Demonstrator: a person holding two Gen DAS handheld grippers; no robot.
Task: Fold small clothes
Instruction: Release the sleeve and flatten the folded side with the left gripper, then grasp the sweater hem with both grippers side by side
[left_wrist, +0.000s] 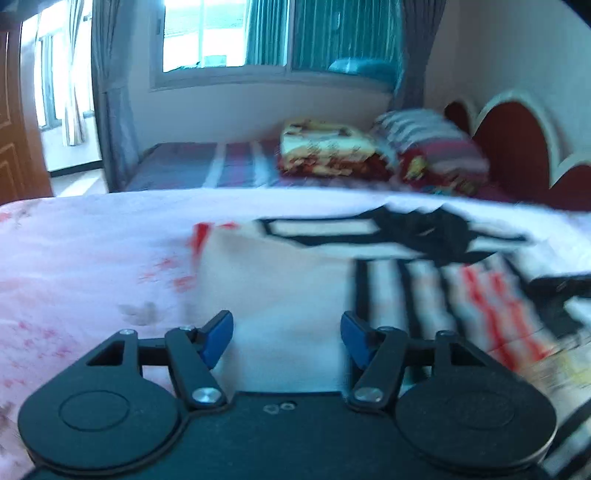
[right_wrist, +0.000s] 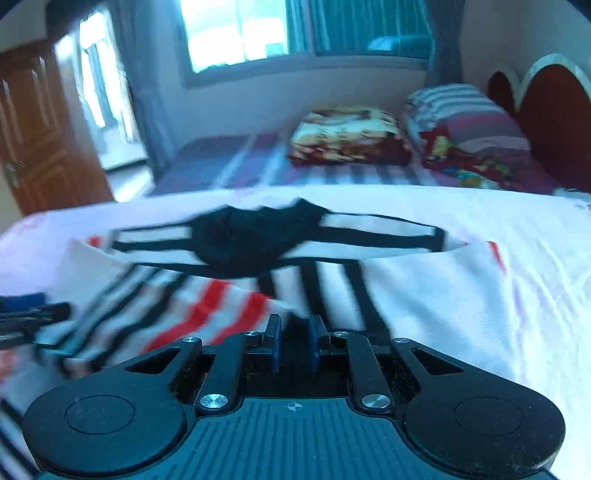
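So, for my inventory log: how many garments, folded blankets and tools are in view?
Striped garment: 1
Folded blanket: 1
Tools: 2 (left tool, right tool)
Total: 4

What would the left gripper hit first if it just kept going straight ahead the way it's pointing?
Probably the white part of the striped shirt, directly ahead between the open fingers of the left gripper; blur leaves depth unclear.
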